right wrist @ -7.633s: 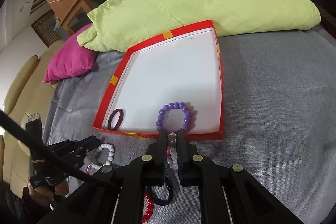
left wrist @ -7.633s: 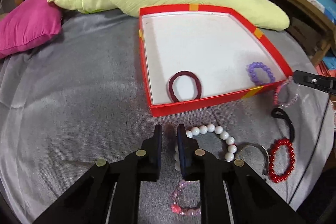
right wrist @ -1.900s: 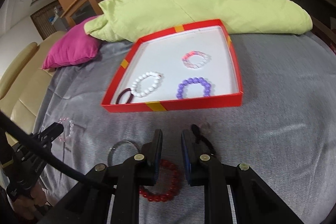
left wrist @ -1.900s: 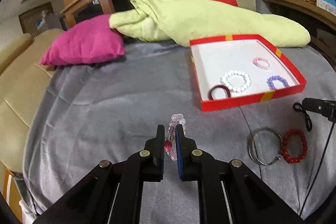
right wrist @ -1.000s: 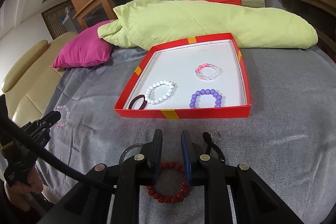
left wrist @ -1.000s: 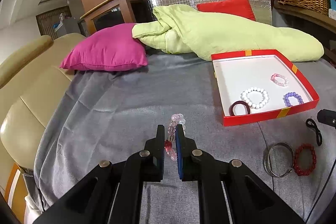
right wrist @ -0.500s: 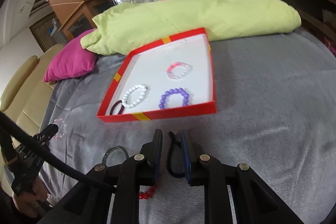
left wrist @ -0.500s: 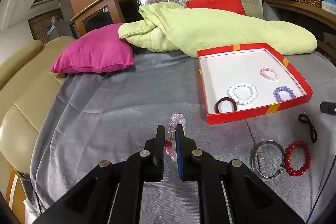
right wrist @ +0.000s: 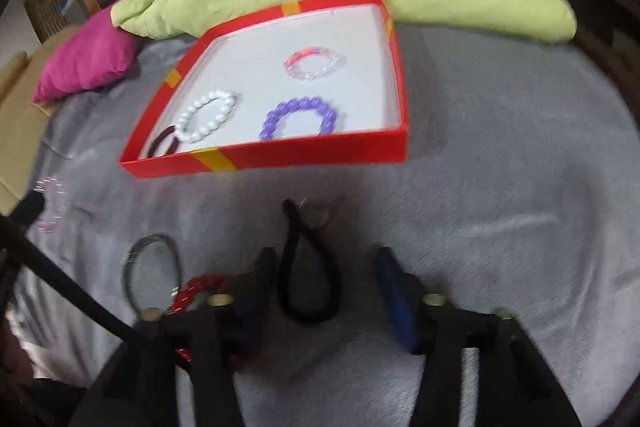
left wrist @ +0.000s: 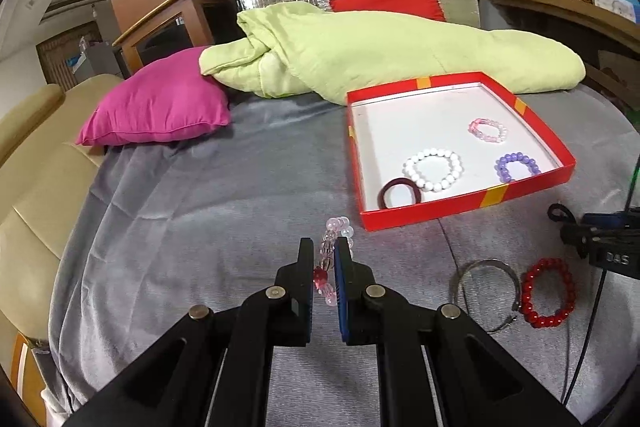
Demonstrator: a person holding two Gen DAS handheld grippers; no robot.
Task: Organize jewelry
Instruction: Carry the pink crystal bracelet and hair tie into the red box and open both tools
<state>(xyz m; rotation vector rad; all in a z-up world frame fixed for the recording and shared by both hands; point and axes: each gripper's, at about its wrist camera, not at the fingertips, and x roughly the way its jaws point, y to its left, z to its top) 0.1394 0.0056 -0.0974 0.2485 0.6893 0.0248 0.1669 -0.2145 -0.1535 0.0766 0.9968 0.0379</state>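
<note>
I am looking over a grey blanket [left wrist: 208,195] that is carrying everything, with a green quilt [left wrist: 380,51] and a pink cushion [left wrist: 160,109] lying along its far edge. The red box [left wrist: 464,209] is sitting right of centre, holding a white bracelet [left wrist: 433,169], a purple bracelet [left wrist: 517,167], a pink bracelet [left wrist: 488,129] and a maroon hair tie [left wrist: 399,191] in its near left corner. Near the blanket's front edge a metal bangle [left wrist: 486,285] and a red bracelet [left wrist: 549,291] are lying side by side. My right gripper [right wrist: 326,267] is spreading its jaws wide around the black hair tie [right wrist: 308,267] on the blanket. My left gripper [left wrist: 323,261] is pinching a clear pink bracelet [left wrist: 332,259], jaws narrow.
</note>
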